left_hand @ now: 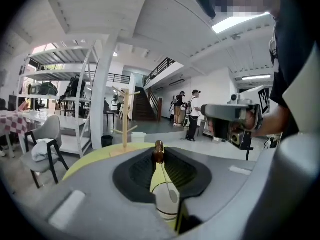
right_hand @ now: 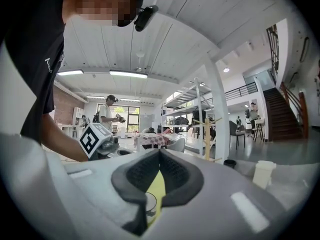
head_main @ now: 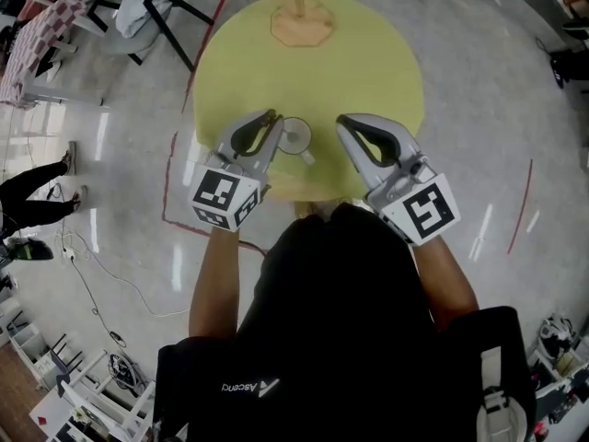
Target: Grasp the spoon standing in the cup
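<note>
A small white cup (head_main: 296, 136) stands on the round yellow table (head_main: 368, 63), near its front edge. In the left gripper view, a thin spoon (left_hand: 159, 153) with a brown handle tip rises out of the cup (left_hand: 168, 204). My left gripper (left_hand: 159, 149) is shut on that brown tip, with the shaft running down into the cup. It reaches the cup from the left (head_main: 272, 120). My right gripper (head_main: 342, 123) hovers just right of the cup, its pads meeting with nothing between them (right_hand: 159, 152). The cup's rim (right_hand: 149, 202) shows below its jaws.
A wooden peg stand on an octagonal base (head_main: 301, 21) sits at the table's far side. A chair (head_main: 152, 12) stands on the floor at the upper left, red tape lines (head_main: 170, 182) mark the floor, and a person's legs (head_main: 28, 201) are at far left.
</note>
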Demonstrator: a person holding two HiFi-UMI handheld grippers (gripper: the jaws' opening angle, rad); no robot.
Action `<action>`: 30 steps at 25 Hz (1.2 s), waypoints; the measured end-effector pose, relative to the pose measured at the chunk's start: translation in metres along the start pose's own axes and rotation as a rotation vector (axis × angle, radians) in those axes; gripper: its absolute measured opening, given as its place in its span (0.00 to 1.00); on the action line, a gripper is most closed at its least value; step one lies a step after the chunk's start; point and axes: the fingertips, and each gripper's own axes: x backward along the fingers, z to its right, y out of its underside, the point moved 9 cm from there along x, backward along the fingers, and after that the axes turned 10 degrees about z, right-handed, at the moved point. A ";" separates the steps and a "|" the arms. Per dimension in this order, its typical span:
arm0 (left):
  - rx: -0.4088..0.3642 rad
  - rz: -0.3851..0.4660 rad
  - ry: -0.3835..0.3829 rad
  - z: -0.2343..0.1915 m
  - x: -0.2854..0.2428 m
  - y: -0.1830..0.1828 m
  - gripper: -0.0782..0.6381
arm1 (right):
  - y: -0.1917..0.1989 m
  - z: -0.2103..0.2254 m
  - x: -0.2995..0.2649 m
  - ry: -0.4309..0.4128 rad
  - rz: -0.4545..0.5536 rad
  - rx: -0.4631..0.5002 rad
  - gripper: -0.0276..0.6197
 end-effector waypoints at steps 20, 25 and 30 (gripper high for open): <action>-0.053 0.274 -0.187 0.045 0.067 -0.103 0.19 | -0.034 -0.022 0.009 -0.057 0.071 0.013 0.05; -0.056 0.285 -0.195 0.048 0.068 -0.105 0.19 | -0.037 -0.024 0.009 -0.059 0.071 0.023 0.05; -0.054 0.293 -0.200 0.050 0.073 -0.105 0.19 | -0.038 -0.029 0.009 -0.065 0.072 0.028 0.05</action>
